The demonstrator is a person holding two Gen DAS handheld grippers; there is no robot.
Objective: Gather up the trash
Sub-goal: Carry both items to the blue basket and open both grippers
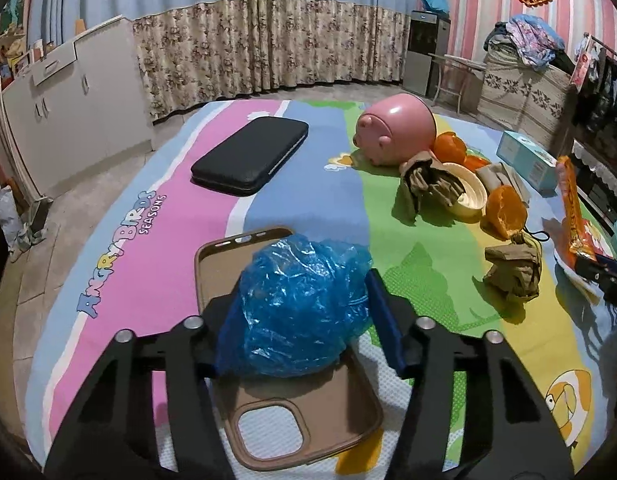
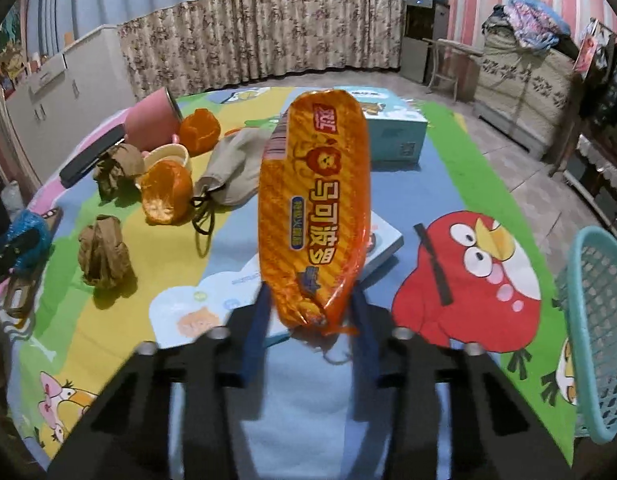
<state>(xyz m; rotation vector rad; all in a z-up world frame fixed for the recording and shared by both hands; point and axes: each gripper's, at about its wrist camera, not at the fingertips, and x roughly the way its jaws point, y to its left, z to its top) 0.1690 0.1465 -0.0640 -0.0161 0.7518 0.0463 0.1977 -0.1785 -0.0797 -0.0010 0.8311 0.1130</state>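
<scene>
Left gripper (image 1: 304, 312): its blue fingers (image 1: 388, 316) are clenched on a crumpled blue bag (image 1: 296, 304), one finger pressing each side of it. Under the fingers and the bag lies a brown phone case (image 1: 308, 412), open side up, on a cartoon-printed sheet (image 1: 156, 248). Ahead of the fingers sits a black case (image 1: 250, 156); ahead and to their right lie a tipped pink bin (image 1: 394, 130), a cream bowl (image 1: 468, 192), orange peels (image 1: 504, 210) and two wads of brown paper (image 1: 512, 268). Right gripper (image 2: 310, 316): its fingers (image 2: 254, 320) grasp the crimped end of an orange snack wrapper (image 2: 312, 212), which stands up and away from them, clear of the sheet. Beneath the wrapper lies a flat white box (image 2: 384, 244); beyond the wrapper's tip sits a pale blue box (image 2: 396, 136). Left of the fingers lie a beige pouch (image 2: 232, 172), the peels and the paper wads. At the far right stands a teal basket (image 2: 596, 320), well apart from the fingers.
</scene>
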